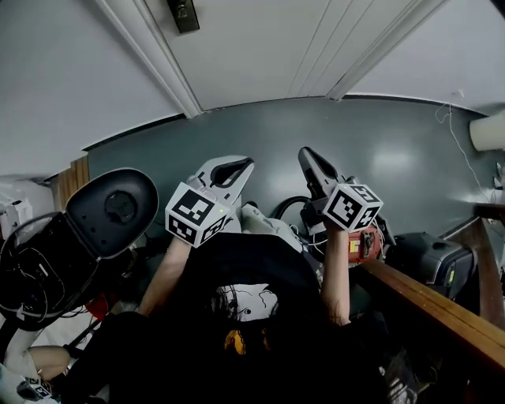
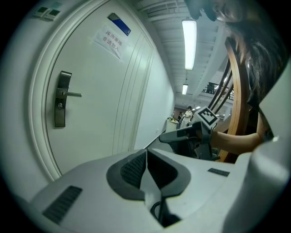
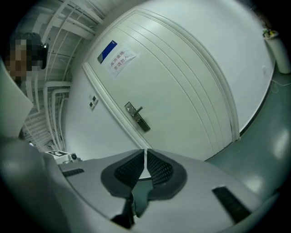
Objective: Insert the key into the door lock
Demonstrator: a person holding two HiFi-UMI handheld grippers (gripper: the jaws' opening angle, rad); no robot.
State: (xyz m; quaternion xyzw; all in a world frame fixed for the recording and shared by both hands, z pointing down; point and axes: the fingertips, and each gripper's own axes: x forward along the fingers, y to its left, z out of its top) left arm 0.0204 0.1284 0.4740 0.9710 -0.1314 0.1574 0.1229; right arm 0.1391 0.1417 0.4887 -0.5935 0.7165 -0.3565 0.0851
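The white door (image 1: 260, 47) stands ahead of me, a dark lock plate (image 1: 183, 14) at the top edge of the head view. In the left gripper view the lock plate with lever handle (image 2: 61, 98) sits far off at the left; the right gripper view shows that lock plate (image 3: 137, 117) above the jaws. My left gripper (image 1: 229, 170) and right gripper (image 1: 316, 170) are held side by side at chest height, well short of the door. Both are shut, left tips (image 2: 146, 152) and right tips (image 3: 145, 152) meeting. No key shows between either pair.
A black round-backed chair (image 1: 110, 209) and cables crowd the left. A wooden rail (image 1: 442, 304), a black case (image 1: 430, 260) and an orange tool (image 1: 364, 243) lie at the right. A paper notice (image 2: 109, 41) is stuck on the door. Grey-green floor (image 1: 260, 134) runs to the door.
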